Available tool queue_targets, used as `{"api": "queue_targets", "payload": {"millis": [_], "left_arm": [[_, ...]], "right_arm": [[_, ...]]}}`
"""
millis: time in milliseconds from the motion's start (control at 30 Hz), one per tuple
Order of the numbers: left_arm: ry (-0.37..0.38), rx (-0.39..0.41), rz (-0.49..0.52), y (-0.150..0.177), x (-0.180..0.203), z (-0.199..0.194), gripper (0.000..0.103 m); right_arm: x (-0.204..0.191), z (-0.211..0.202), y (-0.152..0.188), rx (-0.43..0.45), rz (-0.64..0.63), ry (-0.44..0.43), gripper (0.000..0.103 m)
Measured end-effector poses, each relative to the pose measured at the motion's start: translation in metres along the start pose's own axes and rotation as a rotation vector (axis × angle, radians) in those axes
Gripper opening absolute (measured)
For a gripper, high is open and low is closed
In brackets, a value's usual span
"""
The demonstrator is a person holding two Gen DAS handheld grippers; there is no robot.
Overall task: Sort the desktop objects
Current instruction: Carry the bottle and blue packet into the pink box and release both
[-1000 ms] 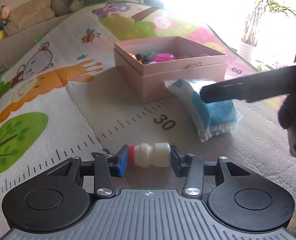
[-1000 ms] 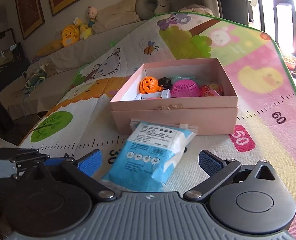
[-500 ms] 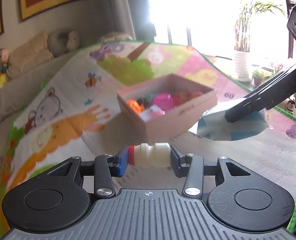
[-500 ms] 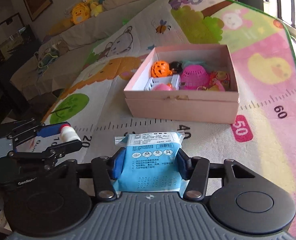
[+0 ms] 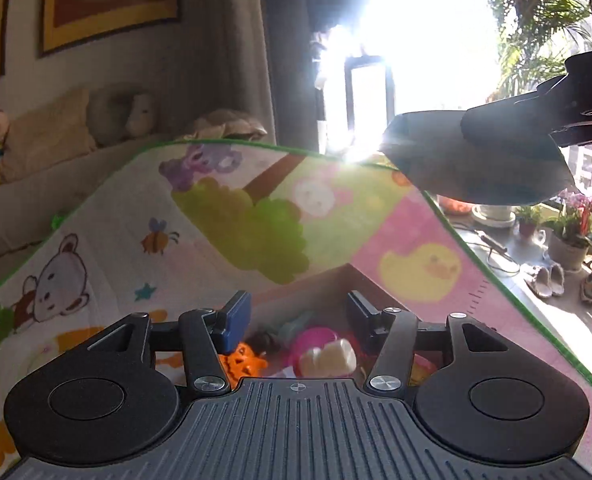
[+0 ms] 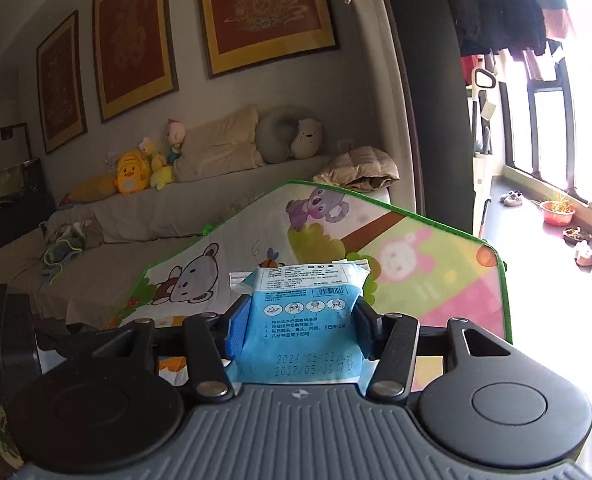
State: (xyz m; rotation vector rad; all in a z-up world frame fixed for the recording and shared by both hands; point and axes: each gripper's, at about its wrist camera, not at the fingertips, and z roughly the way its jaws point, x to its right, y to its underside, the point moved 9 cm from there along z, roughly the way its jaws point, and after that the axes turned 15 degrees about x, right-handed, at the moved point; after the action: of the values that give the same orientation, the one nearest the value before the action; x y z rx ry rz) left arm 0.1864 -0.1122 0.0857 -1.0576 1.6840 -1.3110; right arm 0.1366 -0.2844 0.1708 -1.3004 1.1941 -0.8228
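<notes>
My left gripper (image 5: 297, 314) is open over the pink box (image 5: 296, 282). The small white bottle (image 5: 327, 358) lies loose in the box below the jaws, next to a pink ball (image 5: 315, 338) and an orange toy (image 5: 243, 362). My right gripper (image 6: 297, 322) is shut on the blue tissue pack (image 6: 301, 320) and holds it high above the play mat (image 6: 415, 276). In the left wrist view the pack (image 5: 475, 168) shows dark against the window at upper right, held by the right gripper's fingers (image 5: 535, 120).
The colourful play mat (image 5: 216, 216) covers the surface. A sofa with cushions and plush toys (image 6: 136, 172) lies behind it. Flower pots (image 5: 567, 240) and a window sill stand to the right. Framed pictures (image 6: 264, 12) hang on the wall.
My left gripper moved over the box and opened, and the white bottle dropped into it. My right gripper lifted the blue pack high off the mat.
</notes>
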Motion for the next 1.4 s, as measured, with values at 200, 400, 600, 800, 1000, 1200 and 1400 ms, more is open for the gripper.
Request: {"api": "queue_targets", "payload": {"millis": [200, 400, 600, 800, 1000, 1200, 1400], "left_arm": [[-0.062, -0.044, 0.006, 0.042, -0.034, -0.029, 0.084], [-0.059, -0.084, 0.007, 0.067, -0.042, -0.048, 0.092], [-0.084, -0.125, 0.014, 0.093, -0.052, -0.057, 0.096], [-0.07, -0.175, -0.045, 0.114, -0.047, -0.055, 0.096], [-0.089, -0.174, -0.037, 0.115, -0.045, -0.07, 0.102], [-0.164, -0.199, -0.075, 0.135, -0.053, -0.09, 0.103], [-0.238, -0.248, -0.109, 0.156, -0.055, -0.09, 0.103]], "right_arm": [[0.021, 0.045, 0.039, -0.089, 0.014, 0.05, 0.052], [0.014, 0.106, 0.093, -0.179, 0.048, 0.064, 0.054], [0.02, 0.108, 0.12, -0.22, 0.111, 0.07, 0.062], [0.005, 0.105, 0.152, -0.306, 0.125, 0.009, 0.054], [-0.028, 0.097, 0.152, -0.313, 0.173, -0.103, 0.052], [-0.037, 0.024, 0.157, -0.25, 0.056, -0.001, 0.089], [-0.036, -0.02, 0.208, -0.328, 0.076, 0.089, 0.103]]}}
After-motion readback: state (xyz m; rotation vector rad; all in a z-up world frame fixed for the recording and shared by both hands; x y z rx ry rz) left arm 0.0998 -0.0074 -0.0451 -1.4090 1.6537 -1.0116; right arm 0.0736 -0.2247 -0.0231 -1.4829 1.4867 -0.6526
